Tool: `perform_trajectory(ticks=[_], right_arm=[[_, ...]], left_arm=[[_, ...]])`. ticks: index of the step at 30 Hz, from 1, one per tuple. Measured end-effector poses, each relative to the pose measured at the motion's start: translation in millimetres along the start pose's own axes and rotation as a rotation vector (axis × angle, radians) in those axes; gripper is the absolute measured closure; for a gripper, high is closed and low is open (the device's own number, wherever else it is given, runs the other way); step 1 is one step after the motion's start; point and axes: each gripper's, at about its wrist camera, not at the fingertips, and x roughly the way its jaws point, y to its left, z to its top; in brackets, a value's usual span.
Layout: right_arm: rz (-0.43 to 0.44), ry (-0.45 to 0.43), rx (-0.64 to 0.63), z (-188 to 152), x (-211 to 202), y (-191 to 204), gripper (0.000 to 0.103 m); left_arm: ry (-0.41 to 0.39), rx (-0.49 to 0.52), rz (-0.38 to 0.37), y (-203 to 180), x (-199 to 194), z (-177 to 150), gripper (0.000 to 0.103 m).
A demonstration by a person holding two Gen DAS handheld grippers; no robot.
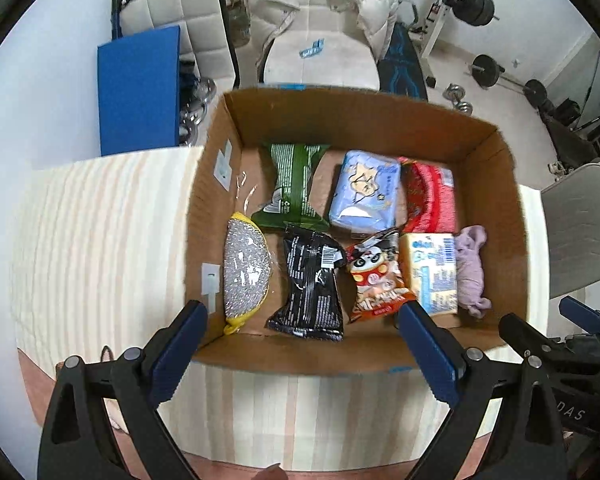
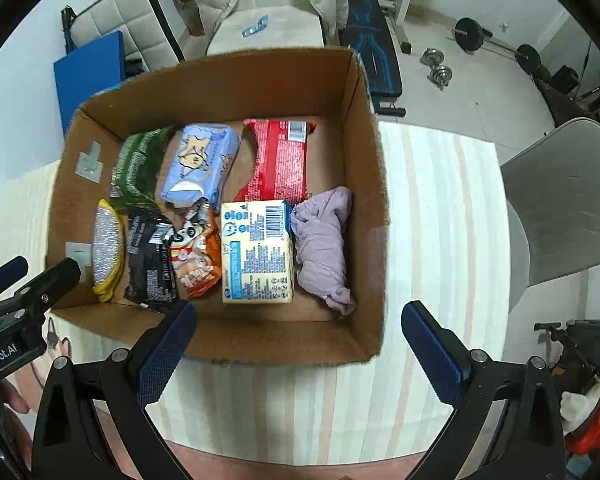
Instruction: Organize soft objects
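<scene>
we are holding the left hand-held gripper (image 1: 300, 334) and right hand-held gripper (image 2: 300, 330) wide and empty above the cardboard box (image 2: 364, 184), where soft packets and the lilac cloth (image 2: 322, 246), seemingly loose, are lying; snagging its bunched folds risks dragging neighbours.

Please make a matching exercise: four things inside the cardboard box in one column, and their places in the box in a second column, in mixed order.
Things:
1. scouring pad
2. lilac cloth
3. green packet
4. yellow pack

Places:
A. far row, nearest the left wall
B. near row, against the right wall
C. near row, against the left wall
D. near row, just left of the cloth

Pairs: 1-C, 2-B, 3-A, 4-D
</scene>
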Motion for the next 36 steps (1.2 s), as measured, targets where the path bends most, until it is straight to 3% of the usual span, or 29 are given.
perform_trajectory(ticks=[16,27,36], right_arm=[[0.056,-0.25,-0.034,-94,-155,-5,0.0],[0.091,-0.347,-0.046,-164,-240,-9,0.0],[0.1,-0.384,-0.053,-214,-286,-12,0.0]], left_arm=[[-0.211,0.015,0.024,-19,-153,-91,0.005],[-0.285,-0.008,0.029,-16,-222,-142,0.005],[-0.318,0.003,0.023,-19,-252,-169,0.005]])
